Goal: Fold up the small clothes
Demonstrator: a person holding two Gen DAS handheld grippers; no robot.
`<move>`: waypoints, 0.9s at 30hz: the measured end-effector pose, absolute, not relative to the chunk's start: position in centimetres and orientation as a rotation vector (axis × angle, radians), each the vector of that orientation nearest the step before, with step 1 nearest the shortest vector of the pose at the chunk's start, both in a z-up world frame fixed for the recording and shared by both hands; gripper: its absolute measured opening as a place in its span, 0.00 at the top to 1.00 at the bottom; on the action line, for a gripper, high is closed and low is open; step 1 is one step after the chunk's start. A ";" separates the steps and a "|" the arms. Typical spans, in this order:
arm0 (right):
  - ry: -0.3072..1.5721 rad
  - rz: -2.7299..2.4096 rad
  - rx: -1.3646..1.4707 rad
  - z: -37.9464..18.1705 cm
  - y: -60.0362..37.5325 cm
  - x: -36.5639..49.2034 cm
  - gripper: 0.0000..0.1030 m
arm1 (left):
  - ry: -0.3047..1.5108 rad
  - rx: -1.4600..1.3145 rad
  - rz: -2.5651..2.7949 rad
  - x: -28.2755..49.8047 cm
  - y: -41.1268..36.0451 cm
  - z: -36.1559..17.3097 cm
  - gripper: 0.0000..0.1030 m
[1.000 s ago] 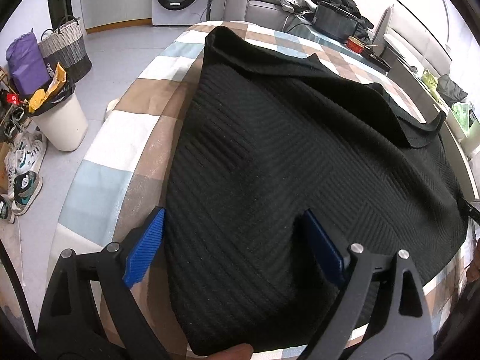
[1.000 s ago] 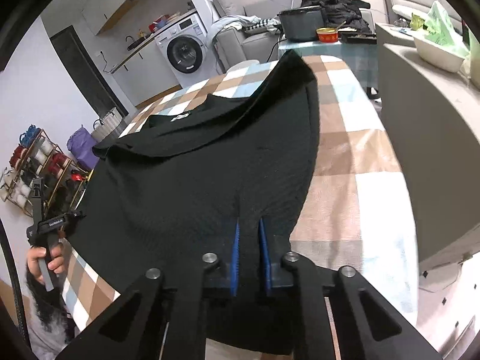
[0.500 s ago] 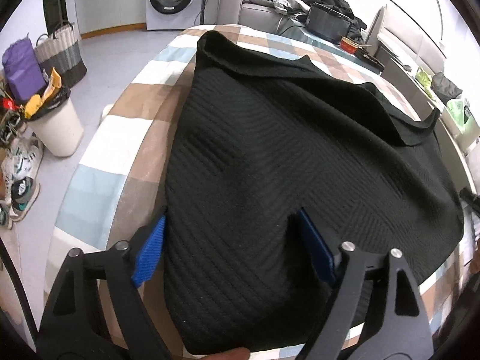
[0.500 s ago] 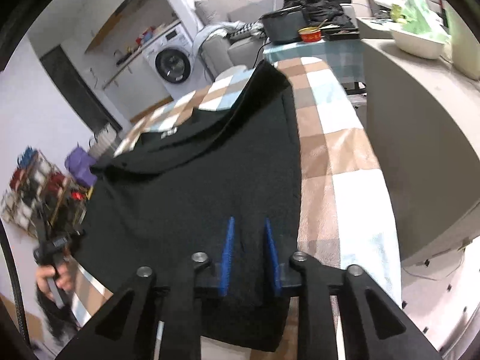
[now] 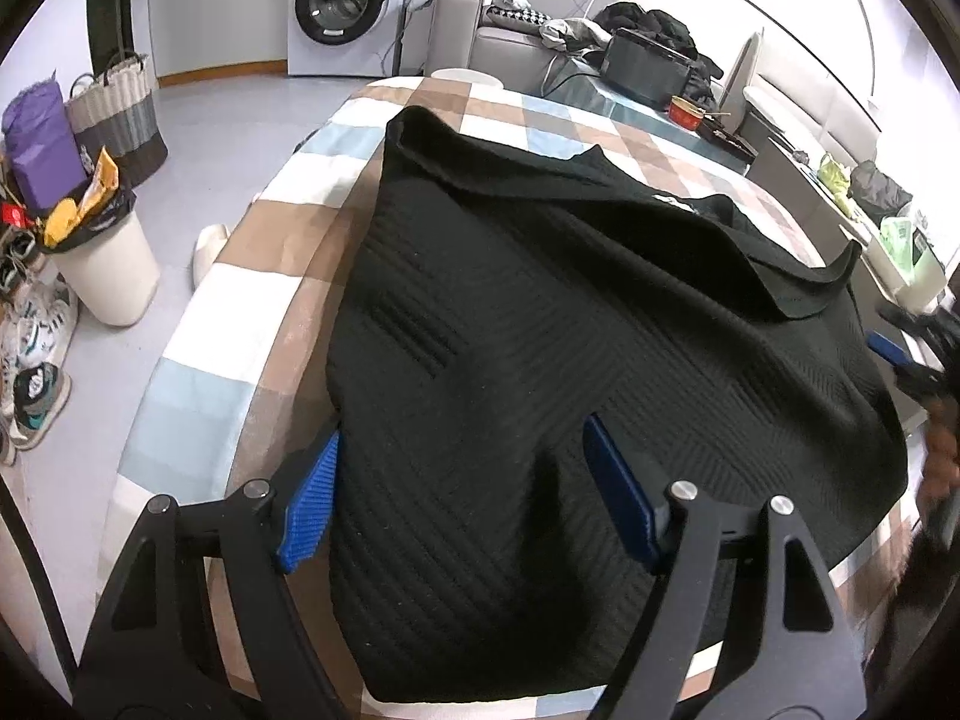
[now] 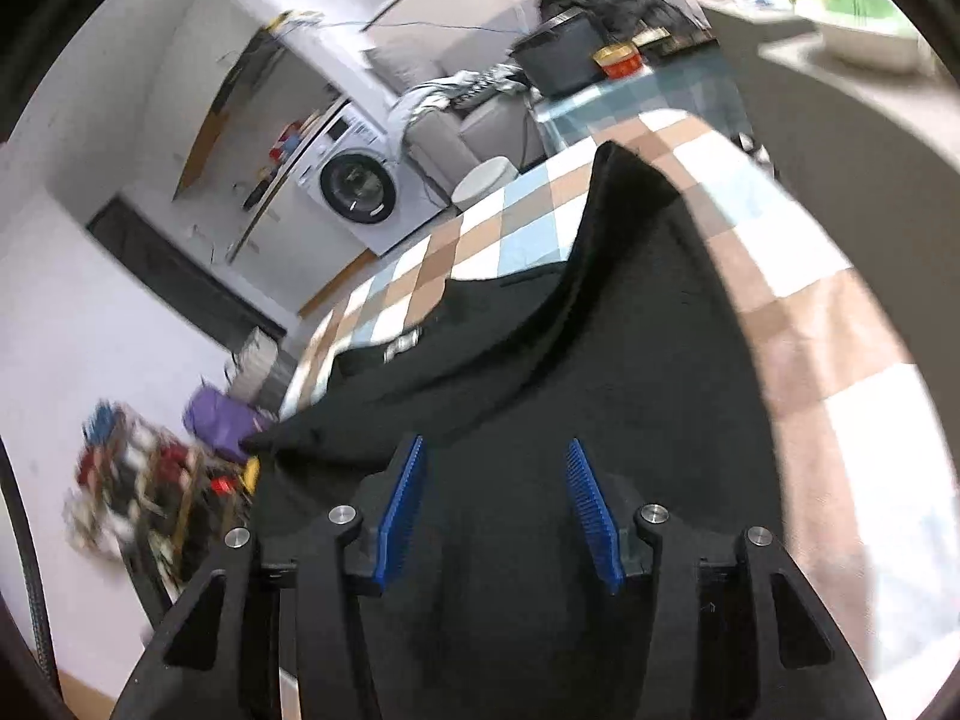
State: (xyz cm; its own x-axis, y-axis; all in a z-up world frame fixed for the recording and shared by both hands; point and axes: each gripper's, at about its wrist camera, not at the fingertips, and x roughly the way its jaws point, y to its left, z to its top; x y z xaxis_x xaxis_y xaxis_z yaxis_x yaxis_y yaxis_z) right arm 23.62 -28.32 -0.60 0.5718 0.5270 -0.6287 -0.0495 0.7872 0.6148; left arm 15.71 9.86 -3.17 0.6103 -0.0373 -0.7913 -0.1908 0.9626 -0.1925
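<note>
tongs (image 5: 462, 498) closing astride black garment (image 5: 540, 330), angled steeply down.

— The black garment (image 5: 540, 372)?
— Matt knit cloth, ribbed in angled bands.
— And the checked tablecloth (image 5: 240, 324) beneath?
— Soft, faintly fuzzy fabric. The gripper frames look like matt black plastic with shiny metal pins; blue pads (image 6: 591, 507) are ridged.

No writing can be read; the small white label (image 5: 672, 199) on the black garment (image 5: 540, 360) and the washing machine's (image 5: 342, 0) panel markings are too blurred.
</note>
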 end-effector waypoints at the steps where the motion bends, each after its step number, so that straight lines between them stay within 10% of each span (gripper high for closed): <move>1: 0.931 0.343 0.641 -1.1 -28.0 25.3 0.51 | 0.911 -0.277 0.094 15.7 10.1 -3.2 0.27; 8: 1.002 0.134 0.733 -3.9 -27.4 32.1 0.53 | 0.896 -0.307 0.105 15.4 11.0 -3.0 0.27; 13: 0.966 0.149 0.753 -3.3 -27.3 35.2 0.93 | 0.903 -0.336 0.104 15.5 11.2 -3.3 0.27; 27: 0.897 0.097 0.728 -0.6 -31.1 34.8 0.70 | 0.855 -0.230 0.125 21.4 11.7 -1.6 0.27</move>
State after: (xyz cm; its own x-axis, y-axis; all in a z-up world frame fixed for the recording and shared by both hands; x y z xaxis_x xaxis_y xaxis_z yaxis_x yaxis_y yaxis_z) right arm 34.83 -31.12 -0.56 0.6368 0.3685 -0.6772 0.2145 0.7590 0.6147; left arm 21.39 11.70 -1.55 0.6512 0.0171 -0.7587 -0.2008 0.9680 -0.1505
